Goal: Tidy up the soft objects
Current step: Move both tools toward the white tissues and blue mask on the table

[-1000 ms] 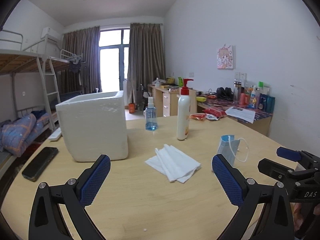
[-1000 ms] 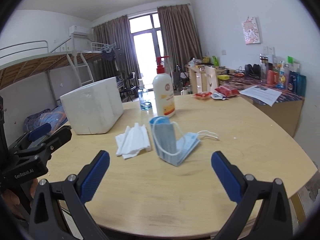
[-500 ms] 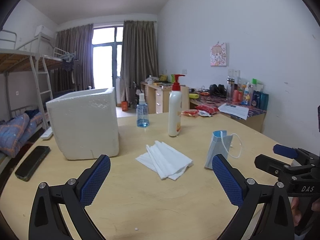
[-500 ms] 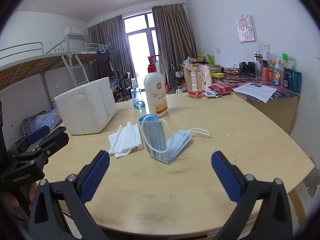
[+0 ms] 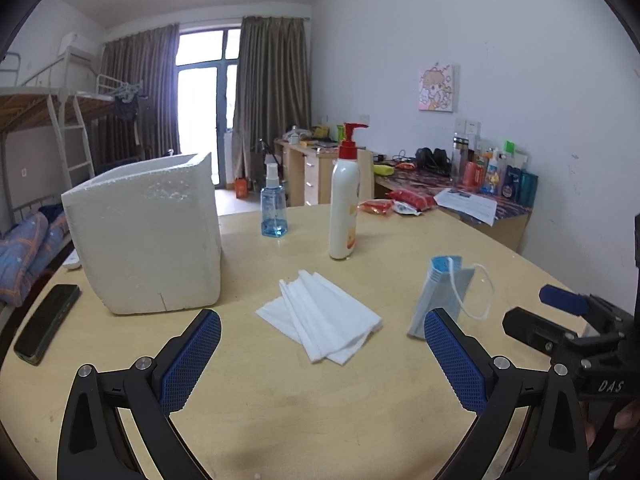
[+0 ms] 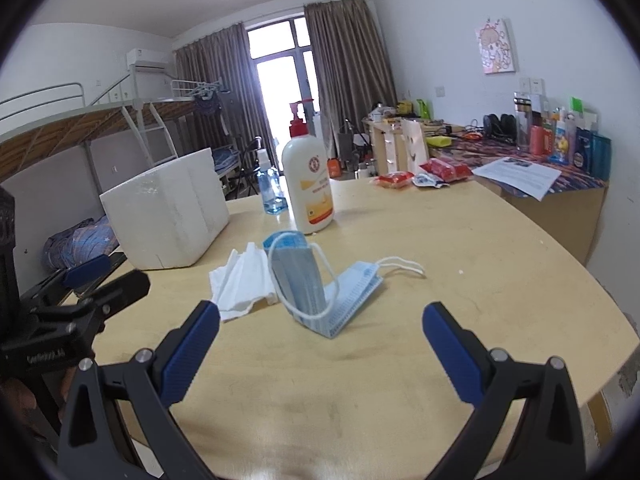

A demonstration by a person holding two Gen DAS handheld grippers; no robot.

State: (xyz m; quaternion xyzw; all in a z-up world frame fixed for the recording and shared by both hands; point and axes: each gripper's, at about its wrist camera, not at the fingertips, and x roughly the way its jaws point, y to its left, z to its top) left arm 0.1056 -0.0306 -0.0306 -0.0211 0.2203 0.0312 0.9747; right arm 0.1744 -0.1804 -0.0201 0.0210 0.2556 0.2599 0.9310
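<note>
Indoors, wooden table (image 5: 320,408) (dorm room), curtains (image 5: 272,84)

Round wooden table (image 5: 320,420) with some stuff that's just sitting around. A white pump bottle (image 5: 344,208) with a red top stands upright toward the far side, and a small blue spray bottle (image 5: 273,212) is just left of it, a bit farther back. Black phone (image 5: 46,328) lying flat near the left edge. Far right of the table there are red snack packets (image 5: 394,204). Past that, a desk (image 6: 560,192) along the right wall holds printed paper (image 6: 516,172) and a row of bottles. Bunk bed (image 6: 80,120) on the left, brown curtains (image 5: 272,88) at the back.
</note>
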